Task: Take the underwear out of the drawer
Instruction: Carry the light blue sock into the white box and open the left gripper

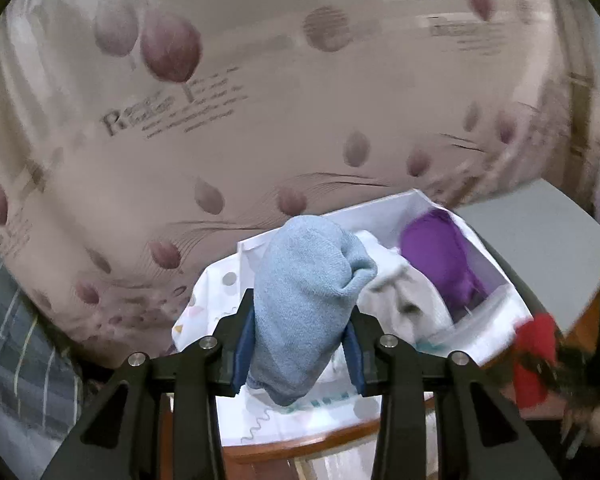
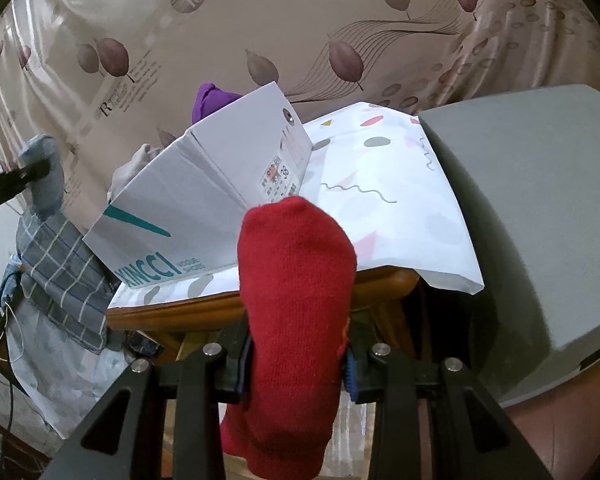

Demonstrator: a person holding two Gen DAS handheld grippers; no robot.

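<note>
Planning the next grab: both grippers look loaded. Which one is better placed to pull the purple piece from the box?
Left, probably. The left gripper, clamped on a blue sock, sits above the open white box, purple piece visible. The right gripper, holding a red sock, faces the box's outer wall. Both must unload first.

Left hand-held gripper (image 1: 300,344), right hand-held gripper (image 2: 296,360): black angular frames, triangular cutouts, silver round screws, blue pads.

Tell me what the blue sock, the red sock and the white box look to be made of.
Blue sock: soft knit, probably cotton blend; fuzzy looped surface, matte.
Red sock: finer ribbed knit, matte; fibre cannot be told.
White box: cardboard with a smooth printed face; folded crease, flat stiff panels and a stuck-on label.
</note>
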